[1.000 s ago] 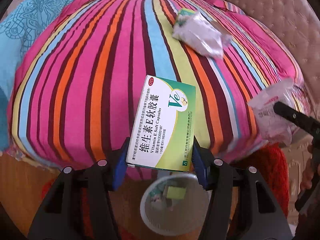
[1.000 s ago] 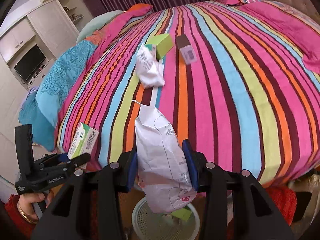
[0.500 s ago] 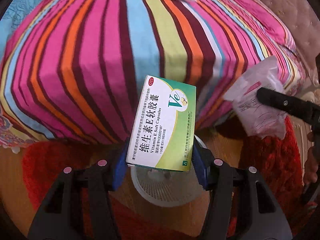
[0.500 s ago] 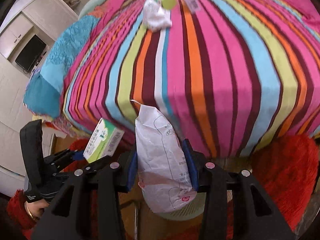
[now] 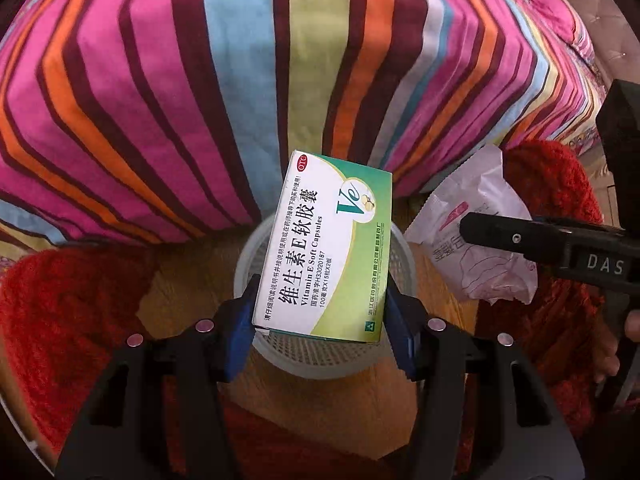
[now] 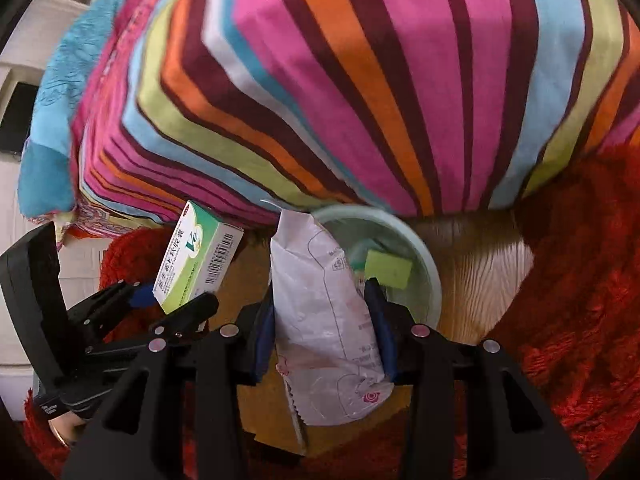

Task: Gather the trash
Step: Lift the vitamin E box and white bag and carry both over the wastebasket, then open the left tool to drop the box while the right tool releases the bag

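My left gripper (image 5: 320, 316) is shut on a green and white capsule box (image 5: 326, 246), held directly over the round white mesh waste basket (image 5: 320, 360) on the floor. My right gripper (image 6: 324, 332) is shut on a crumpled white plastic packet (image 6: 324, 320), just at the left of the basket's rim (image 6: 428, 276); a green box (image 6: 388, 269) lies inside the basket. In the left wrist view the right gripper (image 5: 464, 226) and its packet (image 5: 476, 248) hang to the right of the basket. The right wrist view shows the left gripper (image 6: 168, 300) with the capsule box (image 6: 196, 258) at left.
The striped bedspread (image 5: 260, 72) drapes down over the bed's edge just behind the basket. Red shaggy rugs (image 5: 60, 300) lie on the wooden floor (image 6: 476, 276) on both sides of the basket. A hand (image 6: 60, 426) holds the left gripper's handle.
Both grippers have dropped from bed height and tipped downward toward the floor. The basket now sits right under the capsule box and beside the packet; the trash on the bed has left view.
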A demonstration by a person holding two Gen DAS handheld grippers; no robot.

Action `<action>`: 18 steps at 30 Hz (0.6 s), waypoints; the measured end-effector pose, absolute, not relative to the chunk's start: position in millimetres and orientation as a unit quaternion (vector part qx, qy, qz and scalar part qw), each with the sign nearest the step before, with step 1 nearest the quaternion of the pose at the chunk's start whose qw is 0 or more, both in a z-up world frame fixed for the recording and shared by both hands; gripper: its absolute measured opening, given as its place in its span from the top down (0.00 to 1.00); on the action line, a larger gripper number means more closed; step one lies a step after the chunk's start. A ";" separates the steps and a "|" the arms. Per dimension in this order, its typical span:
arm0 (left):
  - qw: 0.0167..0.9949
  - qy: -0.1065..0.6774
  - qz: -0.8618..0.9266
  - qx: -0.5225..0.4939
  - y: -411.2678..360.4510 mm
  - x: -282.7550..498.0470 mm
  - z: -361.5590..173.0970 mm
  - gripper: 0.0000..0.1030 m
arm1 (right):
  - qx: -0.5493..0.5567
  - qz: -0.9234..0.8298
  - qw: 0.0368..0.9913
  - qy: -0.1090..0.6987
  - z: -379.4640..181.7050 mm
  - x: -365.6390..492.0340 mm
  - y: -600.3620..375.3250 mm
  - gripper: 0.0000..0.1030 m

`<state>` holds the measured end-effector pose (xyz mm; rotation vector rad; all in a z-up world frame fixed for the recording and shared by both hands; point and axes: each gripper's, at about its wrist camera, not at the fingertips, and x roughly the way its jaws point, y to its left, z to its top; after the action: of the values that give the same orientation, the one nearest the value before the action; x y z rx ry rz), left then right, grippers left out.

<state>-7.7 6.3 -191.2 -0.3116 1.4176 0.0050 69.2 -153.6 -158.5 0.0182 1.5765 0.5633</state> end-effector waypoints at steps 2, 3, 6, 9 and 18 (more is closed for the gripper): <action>0.738 0.659 0.000 -0.145 5.1 -6.8 -197.2 0.46 | 0.008 0.244 0.662 0.709 -163.2 69.6 -157.9 0.61; 0.734 0.663 -0.001 -0.147 4.4 -7.4 -200.7 0.46 | 0.008 0.242 0.658 0.713 -165.5 69.5 -158.1 0.61; 0.719 0.678 -0.005 -0.152 4.8 -8.8 -211.5 0.46 | 0.006 0.239 0.645 0.726 -171.5 70.2 -156.2 0.61; 0.705 0.692 -0.007 -0.157 4.9 -8.9 -220.6 0.46 | 0.000 0.233 0.634 0.738 -178.2 68.8 -154.1 0.61; 0.662 0.732 -0.017 -0.158 0.9 -6.9 -248.1 0.46 | -0.010 0.211 0.598 0.773 -206.7 68.3 -148.1 0.61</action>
<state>-6.9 0.9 -248.1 -0.3583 1.6557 -0.0382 68.3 -148.1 -206.7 -0.0221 1.7926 0.4900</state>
